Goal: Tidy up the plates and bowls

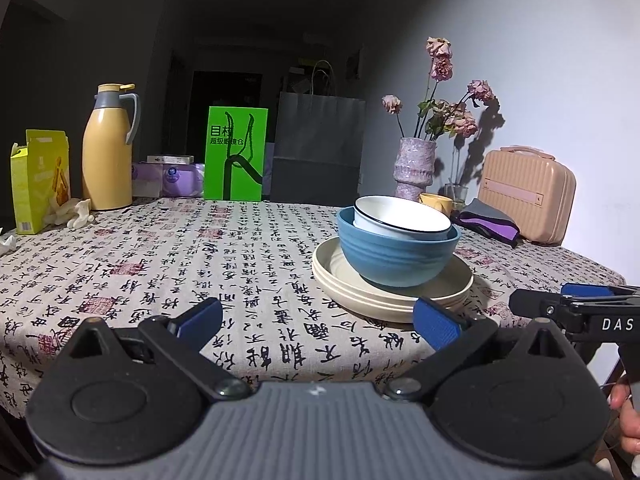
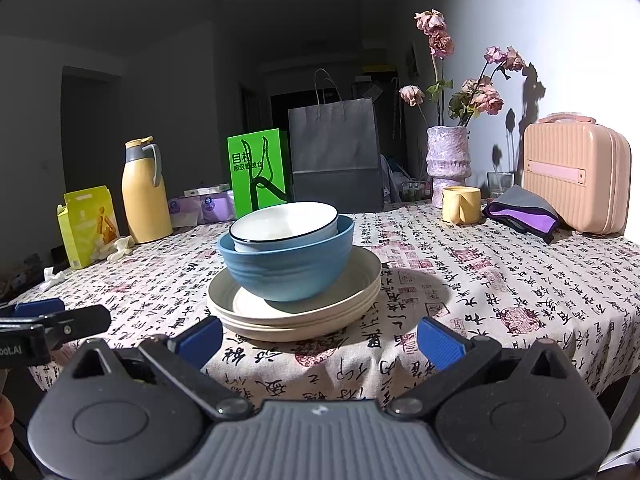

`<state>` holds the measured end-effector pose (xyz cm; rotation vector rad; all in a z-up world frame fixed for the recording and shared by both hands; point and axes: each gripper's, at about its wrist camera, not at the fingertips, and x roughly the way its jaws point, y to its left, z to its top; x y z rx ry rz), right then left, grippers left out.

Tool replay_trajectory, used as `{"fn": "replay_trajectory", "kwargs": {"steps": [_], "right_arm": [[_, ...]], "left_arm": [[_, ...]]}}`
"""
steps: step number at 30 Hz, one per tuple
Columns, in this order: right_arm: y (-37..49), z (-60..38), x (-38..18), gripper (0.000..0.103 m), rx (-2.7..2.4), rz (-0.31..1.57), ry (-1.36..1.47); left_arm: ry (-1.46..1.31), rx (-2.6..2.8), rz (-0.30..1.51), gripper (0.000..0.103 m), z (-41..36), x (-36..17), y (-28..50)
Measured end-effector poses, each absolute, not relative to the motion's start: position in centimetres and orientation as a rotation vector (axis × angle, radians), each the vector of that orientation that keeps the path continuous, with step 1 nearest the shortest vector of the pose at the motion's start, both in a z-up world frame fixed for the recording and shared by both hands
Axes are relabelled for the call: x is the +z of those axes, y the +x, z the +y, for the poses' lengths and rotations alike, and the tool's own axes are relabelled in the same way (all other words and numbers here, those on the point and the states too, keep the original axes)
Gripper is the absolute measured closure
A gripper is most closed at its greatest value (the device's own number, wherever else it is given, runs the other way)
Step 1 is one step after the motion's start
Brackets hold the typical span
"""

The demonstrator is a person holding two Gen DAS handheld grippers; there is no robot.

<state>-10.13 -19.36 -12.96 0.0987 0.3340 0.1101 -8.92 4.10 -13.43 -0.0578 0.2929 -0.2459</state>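
A white bowl with a dark rim (image 2: 285, 221) is sitting tilted inside a blue bowl (image 2: 289, 264), which is resting on a stack of cream plates (image 2: 294, 312); the whole pile is standing on the calligraphy-print tablecloth (image 2: 480, 280) near the table's front edge. Judged from this arrangement, the nesting is looking largely done, and the step in hand is appearing to be either a final check or a straightening of the leaning white bowl; any such move is calling for a light grip on its rim and a level lowering, so the blue bowl is not being pushed across the plates. The right gripper (image 2: 320, 340) is hovering just in front of the plate stack, its blue pads (image 2: 440, 342) spreading wide and holding nothing, touching nothing. The left gripper (image 1: 318, 320) is hanging in front of the stack and to its left, jaws likewise standing wide apart and empty. Behind the stack, a green box (image 2: 258, 172) and a dark paper bag (image 2: 334, 152) are standing; far left of it, a yellow thermos jug (image 2: 144, 192); behind and to its right, a vase of dried roses (image 2: 448, 160), a yellow mug (image 2: 460, 204) and a pink case (image 2: 572, 172).
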Motion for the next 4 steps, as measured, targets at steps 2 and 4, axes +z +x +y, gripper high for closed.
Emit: {"fn": "replay_trajectory", "kwargs": {"steps": [2,4], "right_arm": [[-10.14,-19.35,-12.95,0.0,0.11,0.334,0.099],[-10.16,-19.29,-12.97,0.0,0.11,0.334,0.099]], "left_arm": [[-0.057,-0.247,0.294,0.0,4.07,-13.43,-8.94],[-0.057,-0.244,0.296,0.0,4.05,-13.45,-8.93]]}}
